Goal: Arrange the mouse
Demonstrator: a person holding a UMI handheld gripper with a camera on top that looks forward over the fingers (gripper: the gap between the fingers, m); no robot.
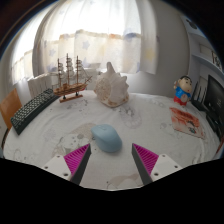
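Observation:
A light blue mouse (106,139) lies on the white patterned table (60,130), just ahead of my fingers and a little left of the middle between them. My gripper (112,160) is open, its two pink pads (76,160) spread wide with bare table between them. The fingers do not touch the mouse.
A black keyboard (32,110) lies at the far left. A model sailing ship (69,80) and a white shell (111,87) stand at the back by the curtain. A small figurine (184,92) and a printed card (186,122) are on the right.

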